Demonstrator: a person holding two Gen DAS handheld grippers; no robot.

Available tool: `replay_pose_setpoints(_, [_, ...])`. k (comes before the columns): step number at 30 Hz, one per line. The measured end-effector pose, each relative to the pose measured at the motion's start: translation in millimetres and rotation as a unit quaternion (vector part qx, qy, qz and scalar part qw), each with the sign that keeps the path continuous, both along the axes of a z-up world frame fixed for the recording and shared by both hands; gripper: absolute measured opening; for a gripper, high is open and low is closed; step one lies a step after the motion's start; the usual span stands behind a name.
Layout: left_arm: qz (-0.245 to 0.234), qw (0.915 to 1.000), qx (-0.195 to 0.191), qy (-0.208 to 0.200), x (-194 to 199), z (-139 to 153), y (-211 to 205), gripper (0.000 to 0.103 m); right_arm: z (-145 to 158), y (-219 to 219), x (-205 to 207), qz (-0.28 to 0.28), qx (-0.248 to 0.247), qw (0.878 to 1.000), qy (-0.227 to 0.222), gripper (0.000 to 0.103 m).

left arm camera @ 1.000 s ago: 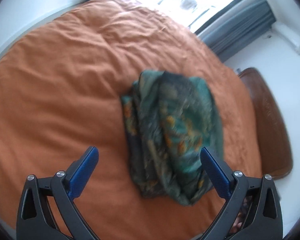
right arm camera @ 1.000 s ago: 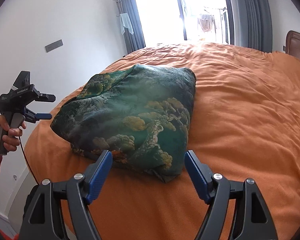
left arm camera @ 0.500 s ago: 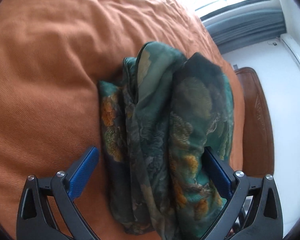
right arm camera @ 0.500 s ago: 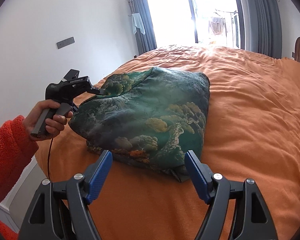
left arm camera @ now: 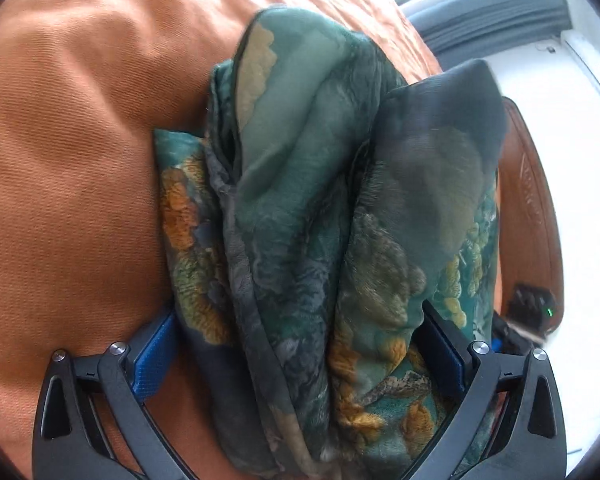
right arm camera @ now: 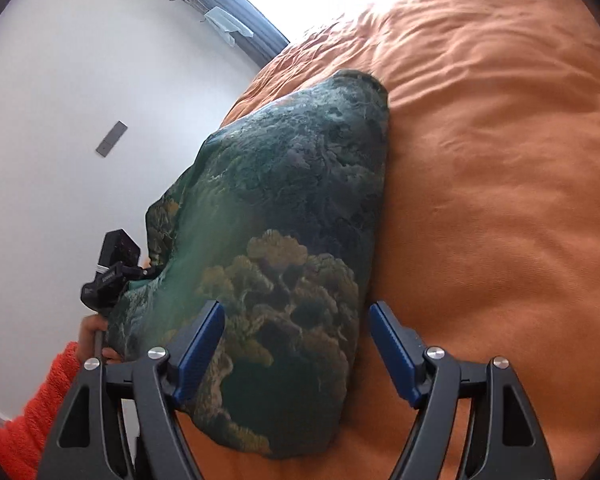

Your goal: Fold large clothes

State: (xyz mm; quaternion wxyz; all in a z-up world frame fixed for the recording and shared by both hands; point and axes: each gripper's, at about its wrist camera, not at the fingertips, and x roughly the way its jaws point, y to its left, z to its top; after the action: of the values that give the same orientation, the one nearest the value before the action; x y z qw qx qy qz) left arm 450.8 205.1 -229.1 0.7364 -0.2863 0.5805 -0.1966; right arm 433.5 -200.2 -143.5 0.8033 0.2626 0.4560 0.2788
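The folded green printed garment lies bunched in thick layers on the orange bedspread, near the bed's edge beside the white wall. The left gripper has its blue fingers spread wide, one on each side of the garment's layered end, while the right gripper is likewise spread, its fingers straddling another edge of the garment. Beyond the garment stands a brown headboard.
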Motion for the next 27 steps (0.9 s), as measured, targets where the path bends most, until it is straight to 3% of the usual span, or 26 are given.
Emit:
replay_pose_setpoints(4, [0.001,0.9999,-0.009,0.008,2,-6,-2,0.102,-29,19,28,0.003,0.032,0.999,0.023,0.093])
replay_pose_setpoints(5, [0.001,1.0,-0.001,0.006,1,-3,-5,0.097,-33,24,31,0.005,0.038,0.999,0.03,0.092])
replay_pose_setpoints(6, [0.001,1.0,0.004,-0.001,0,2,-7,0.08,-35,29,33,0.007,0.04,0.999,0.033,0.092])
replay_pose_setpoints(7, [0.003,0.9999,0.013,-0.007,0,8,-12,0.072,-31,35,32,0.011,0.026,0.999,0.021,0.087])
replay_pose_setpoints(10, [0.002,0.9989,0.037,-0.03,-10,31,-19,0.059,-6,52,17,0.029,-0.049,0.998,-0.034,0.071])
replay_pose_setpoints(16, [-0.002,0.9955,0.065,-0.069,-29,70,-32,0.056,35,70,-19,0.038,-0.107,0.987,-0.116,0.068])
replay_pose_setpoints(21, [-0.006,0.9936,0.069,-0.09,-30,98,-43,0.056,68,69,-36,0.032,-0.107,0.982,-0.156,0.068])
replay_pose_setpoints(27, [-0.015,0.9905,0.075,-0.114,-27,121,-52,0.056,76,75,-38,0.021,-0.102,0.979,-0.174,0.068])
